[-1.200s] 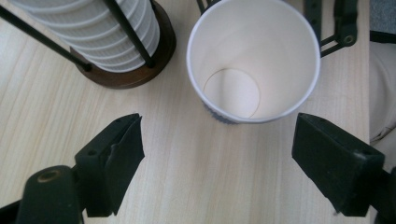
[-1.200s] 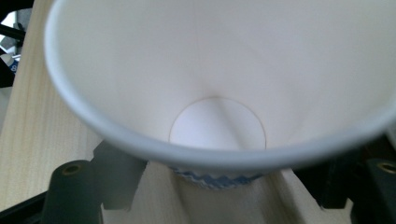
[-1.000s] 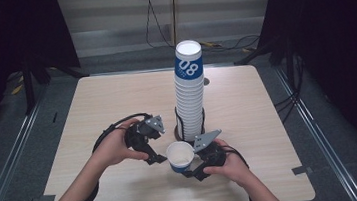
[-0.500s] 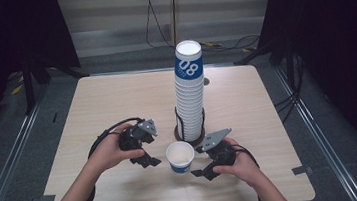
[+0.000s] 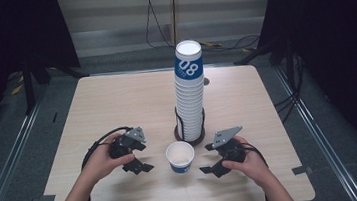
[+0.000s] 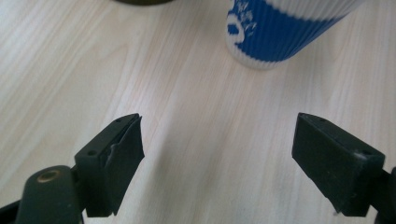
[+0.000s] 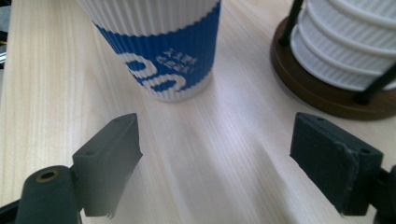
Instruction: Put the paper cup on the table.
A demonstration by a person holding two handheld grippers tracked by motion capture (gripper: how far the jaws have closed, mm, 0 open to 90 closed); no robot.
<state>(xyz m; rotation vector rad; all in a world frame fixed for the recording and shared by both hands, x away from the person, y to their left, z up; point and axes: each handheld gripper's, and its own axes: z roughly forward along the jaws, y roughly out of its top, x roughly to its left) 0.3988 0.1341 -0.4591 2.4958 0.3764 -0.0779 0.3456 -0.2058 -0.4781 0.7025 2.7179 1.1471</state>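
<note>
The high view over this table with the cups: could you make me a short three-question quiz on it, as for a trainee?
1. True or false: the single cup stands upright on the table.
2. What stands just behind it?
A. a kettle
B. a cup stack in a holder
C. a plate
3. Is either the left gripper or the right gripper holding the single cup?

Key: 1 true; 2 B; 3 no, both are open beside it.

Both forearms come in from the bottom of the high view. The left hand (image 5: 103, 161) grips the left gripper (image 5: 140, 166), its jaws spread apart with nothing between them. The right hand (image 5: 247, 162) grips the right gripper (image 5: 209, 160); its jaws have just been opening and stand wide, empty, pointing toward the left gripper.
</note>
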